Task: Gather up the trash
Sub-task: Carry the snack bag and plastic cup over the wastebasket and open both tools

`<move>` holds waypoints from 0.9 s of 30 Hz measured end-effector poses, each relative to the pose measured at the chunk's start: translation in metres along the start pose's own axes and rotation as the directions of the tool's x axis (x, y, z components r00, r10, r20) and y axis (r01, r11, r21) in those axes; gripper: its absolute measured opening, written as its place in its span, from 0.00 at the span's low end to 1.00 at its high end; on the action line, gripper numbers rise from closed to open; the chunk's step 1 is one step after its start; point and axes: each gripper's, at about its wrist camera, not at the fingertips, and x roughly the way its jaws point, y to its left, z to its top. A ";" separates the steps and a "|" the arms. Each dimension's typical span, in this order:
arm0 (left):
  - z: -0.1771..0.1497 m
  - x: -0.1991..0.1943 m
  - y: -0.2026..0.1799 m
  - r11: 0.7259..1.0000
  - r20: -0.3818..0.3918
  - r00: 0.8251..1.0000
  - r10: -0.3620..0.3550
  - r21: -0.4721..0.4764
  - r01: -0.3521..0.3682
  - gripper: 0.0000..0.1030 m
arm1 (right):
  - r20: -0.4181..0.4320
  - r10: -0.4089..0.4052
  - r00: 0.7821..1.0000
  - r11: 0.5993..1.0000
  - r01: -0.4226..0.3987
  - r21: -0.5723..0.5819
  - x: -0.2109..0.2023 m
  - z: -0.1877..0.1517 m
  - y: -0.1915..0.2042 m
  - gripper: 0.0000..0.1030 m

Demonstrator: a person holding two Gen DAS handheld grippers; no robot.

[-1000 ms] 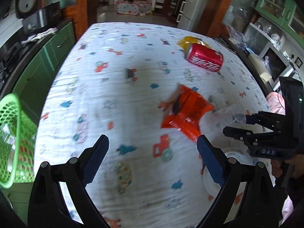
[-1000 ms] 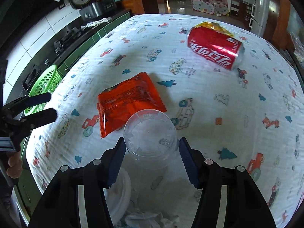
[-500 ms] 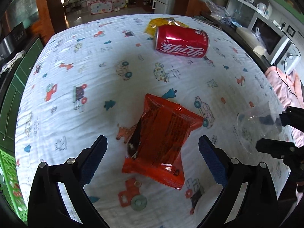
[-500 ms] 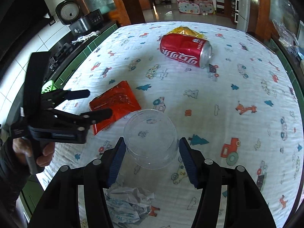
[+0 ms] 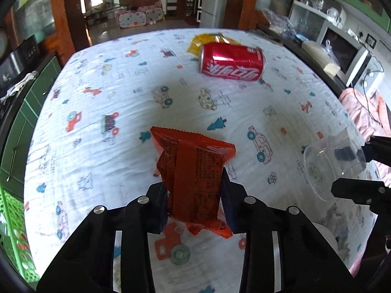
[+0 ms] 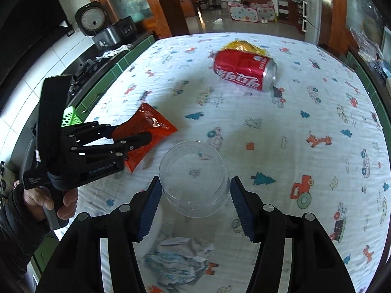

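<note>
My left gripper [image 5: 195,195] is shut on an orange snack wrapper [image 5: 193,168], which buckles between the jaws on the table; in the right wrist view the gripper [image 6: 127,134] and wrapper [image 6: 151,127] show at left. My right gripper [image 6: 195,200] is shut on a clear plastic cup [image 6: 194,180] and holds it above the cloth; the cup also shows in the left wrist view [image 5: 327,166]. A red cola can [image 5: 232,61] lies on its side at the far end, in front of a yellow wrapper [image 5: 207,40].
A crumpled paper ball [image 6: 180,261] and a white lid [image 6: 154,227] lie near the front edge under my right gripper. A green basket [image 5: 12,227] stands off the table's left side. The table wears a white cloth [image 5: 97,122] with cartoon prints.
My left gripper moved in over the orange wrapper and closed on it. My right gripper kept hold of the clear cup and lifted it slightly.
</note>
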 end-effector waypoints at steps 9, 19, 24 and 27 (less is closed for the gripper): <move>-0.030 -0.100 0.046 0.984 0.131 0.983 0.126 -0.146 -0.106 0.34 | 0.012 0.077 0.997 0.991 -0.075 -0.111 -0.011 0.015 0.056 0.54; -0.093 -0.198 0.165 0.879 0.139 0.911 0.389 -0.352 -0.322 0.34 | -0.008 0.217 0.976 0.946 -0.212 -0.247 0.011 0.044 0.178 0.54; -0.123 -0.209 0.229 0.807 0.062 0.879 0.472 -0.433 -0.402 0.34 | -0.042 0.271 0.962 0.918 -0.271 -0.288 0.039 0.062 0.248 0.54; -0.136 -0.209 0.264 0.769 0.018 0.869 0.494 -0.476 -0.427 0.35 | -0.061 0.290 0.955 0.903 -0.295 -0.314 0.058 0.071 0.288 0.54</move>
